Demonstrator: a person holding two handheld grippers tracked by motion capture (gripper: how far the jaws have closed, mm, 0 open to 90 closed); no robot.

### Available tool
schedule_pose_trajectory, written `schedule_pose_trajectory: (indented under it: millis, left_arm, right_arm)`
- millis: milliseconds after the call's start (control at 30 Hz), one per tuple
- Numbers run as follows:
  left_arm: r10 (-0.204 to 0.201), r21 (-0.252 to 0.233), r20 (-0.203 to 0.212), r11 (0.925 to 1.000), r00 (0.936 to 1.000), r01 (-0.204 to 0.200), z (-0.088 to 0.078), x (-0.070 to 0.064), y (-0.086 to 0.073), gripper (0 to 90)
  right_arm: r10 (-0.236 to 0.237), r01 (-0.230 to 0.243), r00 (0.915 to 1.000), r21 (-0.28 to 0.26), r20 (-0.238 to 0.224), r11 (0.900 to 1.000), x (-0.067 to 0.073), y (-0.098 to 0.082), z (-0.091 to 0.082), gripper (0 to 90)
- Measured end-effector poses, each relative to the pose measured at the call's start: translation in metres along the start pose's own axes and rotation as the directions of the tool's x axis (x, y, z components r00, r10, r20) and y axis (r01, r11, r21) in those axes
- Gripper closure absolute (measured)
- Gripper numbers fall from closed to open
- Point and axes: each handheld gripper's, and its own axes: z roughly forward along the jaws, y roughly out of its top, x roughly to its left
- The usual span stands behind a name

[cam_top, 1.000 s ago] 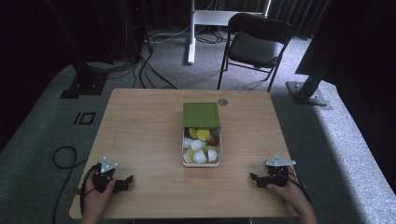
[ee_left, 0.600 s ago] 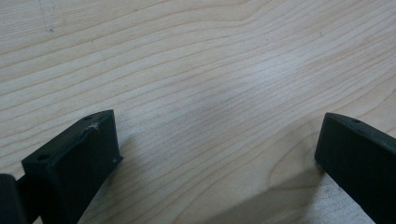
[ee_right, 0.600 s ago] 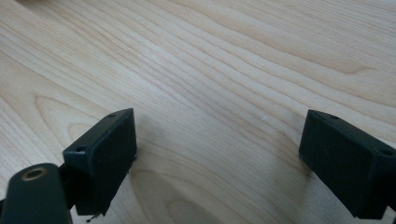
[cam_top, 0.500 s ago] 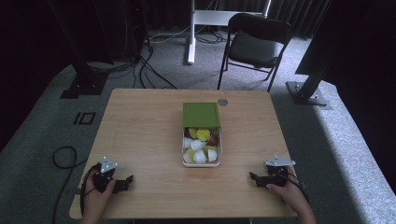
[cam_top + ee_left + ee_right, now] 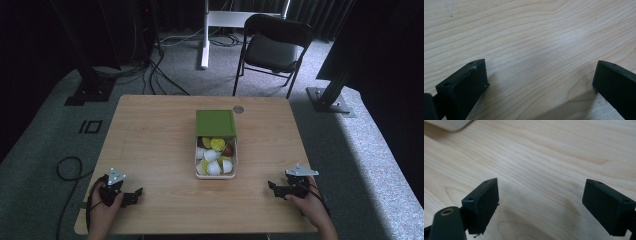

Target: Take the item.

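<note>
High view showed the box (image 5: 215, 150) of capsules (image 5: 214, 159) mid-table, both hands unmoved from a second before. Right gripper (image 5: 276, 189) jaws wide and empty, just closing slightly; left gripper (image 5: 134, 195) wide too — no reach begun.

Black folding chair (image 5: 274, 42) stands beyond the table's (image 5: 150, 140) far edge; white desk leg (image 5: 205, 32) left of it; cables (image 5: 165, 75) trail over grey carpet (image 5: 370, 150); small round disc (image 5: 238, 109) near table's far edge.

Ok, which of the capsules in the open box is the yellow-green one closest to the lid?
The yellow-green capsule at the box's far end, right against the green lid. The white capsules lie nearer the person, and brown ones flank it.
</note>
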Motion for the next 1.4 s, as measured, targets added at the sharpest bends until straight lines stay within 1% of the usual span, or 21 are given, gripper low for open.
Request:
schedule_pose_trajectory:
  millis: [167,267,333,433,467,700,767,900,1233,1400]
  left_arm:
    - [0.000,0.000,0.000,1.0000,1.0000,0.000,0.000,0.000,0.000,0.7]
    - [0.000,0.000,0.000,1.0000,1.0000,0.000,0.000,0.000,0.000,0.7]
    - [0.000,0.000,0.000,1.0000,1.0000,0.000,0.000,0.000,0.000,0.7]
    - [0.000,0.000,0.000,1.0000,1.0000,0.000,0.000,0.000,0.000,0.7]
    - [0.000,0.000,0.000,1.0000,1.0000,0.000,0.000,0.000,0.000,0.7]
    - [0.000,0.000,0.000,1.0000,1.0000,0.000,0.000,0.000,0.000,0.7]
    - [0.000,0.000,0.000,1.0000,1.0000,0.000,0.000,0.000,0.000,0.7]
    - [0.000,0.000,0.000,1.0000,1.0000,0.000,0.000,0.000,0.000,0.7]
    - [0.000,0.001,0.000,1.0000,1.0000,0.000,0.000,0.000,0.000,0.7]
    - [-0.001,0.000,0.000,1.0000,1.0000,0.001,0.000,0.000,0.000,0.7]
  right_arm:
    - [-0.009,0.009,1.0000,-0.025,0.002,1.000,0.003,0.010,-0.006,13.7]
    - [-0.001,0.000,0.9999,-0.042,-0.012,0.999,0.006,0.016,-0.009,13.6]
    - [0.021,-0.022,0.9996,-0.055,-0.019,0.998,0.008,0.021,-0.011,13.7]
    - [0.021,-0.022,0.9996,-0.062,-0.021,0.998,0.010,0.026,-0.011,13.7]
    - [0.016,-0.018,0.9995,-0.066,-0.028,0.998,0.012,0.029,-0.012,13.7]
    - [0.003,-0.006,0.9992,-0.084,-0.040,0.996,0.020,0.039,-0.014,13.7]
    - [0.017,-0.021,0.9987,-0.094,-0.049,0.995,0.022,0.042,-0.014,13.6]
    - [0.004,-0.009,0.9989,-0.111,-0.046,0.994,0.027,0.049,-0.015,13.6]
    - [-0.020,0.009,0.9972,-0.148,-0.072,0.989,0.042,0.066,-0.020,13.7]
    - [-0.041,0.027,0.9957,-0.162,-0.083,0.986,0.051,0.075,-0.020,13.7]
